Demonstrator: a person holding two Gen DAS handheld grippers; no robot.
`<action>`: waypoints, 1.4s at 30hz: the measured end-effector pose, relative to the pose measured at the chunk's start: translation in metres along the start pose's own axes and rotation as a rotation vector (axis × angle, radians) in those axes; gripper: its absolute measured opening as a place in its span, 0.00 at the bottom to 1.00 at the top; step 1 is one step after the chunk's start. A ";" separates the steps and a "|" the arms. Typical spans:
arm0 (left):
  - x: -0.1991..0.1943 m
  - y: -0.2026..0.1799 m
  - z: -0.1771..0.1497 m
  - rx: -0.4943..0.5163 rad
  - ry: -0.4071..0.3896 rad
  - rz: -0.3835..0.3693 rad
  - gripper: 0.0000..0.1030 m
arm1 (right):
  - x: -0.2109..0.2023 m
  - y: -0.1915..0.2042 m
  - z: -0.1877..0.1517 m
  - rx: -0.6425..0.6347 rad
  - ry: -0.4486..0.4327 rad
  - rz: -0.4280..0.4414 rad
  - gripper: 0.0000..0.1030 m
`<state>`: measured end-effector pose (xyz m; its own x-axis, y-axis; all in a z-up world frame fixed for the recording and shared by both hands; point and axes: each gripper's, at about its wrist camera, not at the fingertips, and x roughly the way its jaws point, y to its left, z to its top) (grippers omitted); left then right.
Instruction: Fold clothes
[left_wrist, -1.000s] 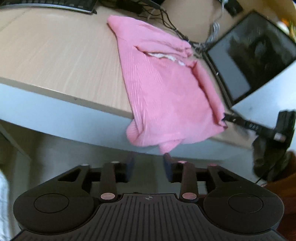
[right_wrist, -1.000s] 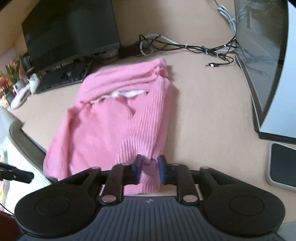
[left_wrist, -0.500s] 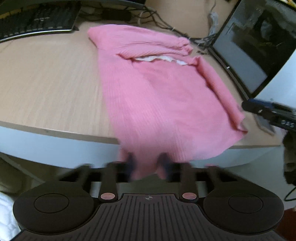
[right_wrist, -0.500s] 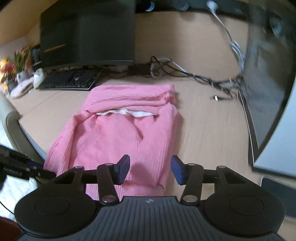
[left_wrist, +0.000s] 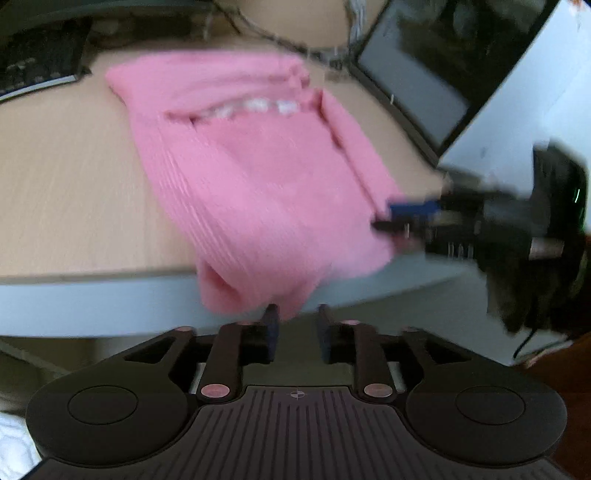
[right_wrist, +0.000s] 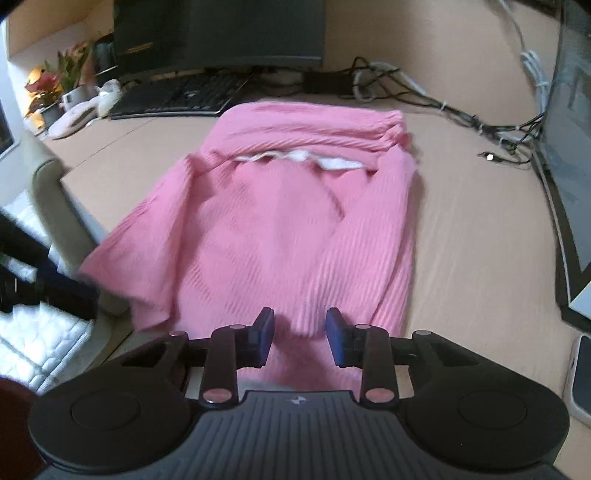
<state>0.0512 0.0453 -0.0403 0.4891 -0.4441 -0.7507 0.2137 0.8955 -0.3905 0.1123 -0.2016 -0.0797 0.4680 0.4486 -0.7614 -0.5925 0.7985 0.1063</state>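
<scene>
**One pink garment, two parted grippers at the surface's edge**

One pink ribbed garment (right_wrist: 288, 221) lies partly folded on the pale wooden surface (right_wrist: 480, 229), its far end bunched into a thick fold with a strip of white lining showing beneath it. Its near end spills over the front edge of the surface, where a loose flap hangs down.

The left gripper (left_wrist: 295, 328) sits just below that hanging flap, released, its blue-padded fingers (left_wrist: 271, 325) spread with nothing between them; motion blur leaves it unclear whether the cloth touches them. The right gripper (right_wrist: 300, 332) hovers low over the near right part of the garment, likewise released, its fingers parted above the fabric and grasping nothing.

Beyond the garment, toward the far edge of the surface, stand a dark monitor (right_wrist: 218, 33) and a black keyboard (right_wrist: 177, 96), with a tangle of cables (right_wrist: 443, 107) running to the far right corner. A second screen (right_wrist: 569, 147) lines the right edge. A plant with red and yellow leaves (right_wrist: 48, 81) sits at the far left corner.
</scene>
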 end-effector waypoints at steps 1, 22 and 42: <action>-0.005 0.002 0.003 -0.010 -0.021 -0.009 0.56 | -0.003 0.000 -0.001 0.016 0.002 0.003 0.32; 0.008 0.094 0.113 -0.002 -0.092 -0.408 0.92 | 0.013 0.007 0.086 0.249 -0.135 -0.317 0.61; 0.165 0.132 0.216 -0.074 -0.066 -0.007 0.37 | 0.150 -0.076 0.187 0.064 -0.079 -0.267 0.37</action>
<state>0.3423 0.0969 -0.1003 0.5430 -0.4452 -0.7120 0.1555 0.8866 -0.4357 0.3503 -0.1203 -0.0831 0.6532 0.2467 -0.7158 -0.4001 0.9151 -0.0497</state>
